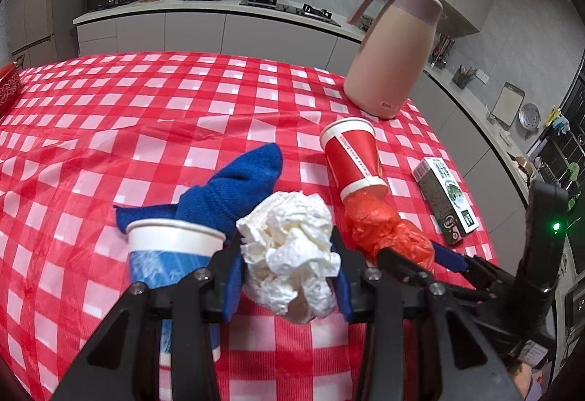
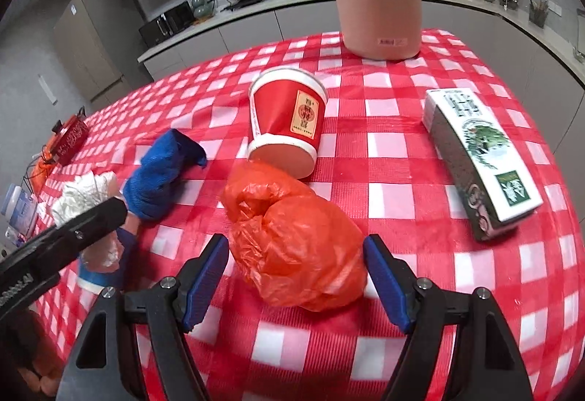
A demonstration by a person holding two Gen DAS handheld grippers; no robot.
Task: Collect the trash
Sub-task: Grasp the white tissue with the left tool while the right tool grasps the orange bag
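Right gripper (image 2: 296, 276) open, 2 jaws straddling orange plastic bag (image 2: 292, 240) on the checked cloth, bag dead ahead, not yet pinched; left gripper (image 1: 289, 276) clamps crumpled tissue (image 1: 292, 254) (beside blue cup (image 1: 175, 254)).

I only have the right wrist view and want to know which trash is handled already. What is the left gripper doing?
Observer: The left gripper is shut on a crumpled white tissue wad.
Operator: Is it lifted or on the cloth?
Observer: I cannot tell; the wad hangs between blue pads, beside the rim of a blue paper cup.
Operator: Does the right gripper look closed from there?
Observer: No. The right gripper stands open around the orange plastic bag, pads not pressing.
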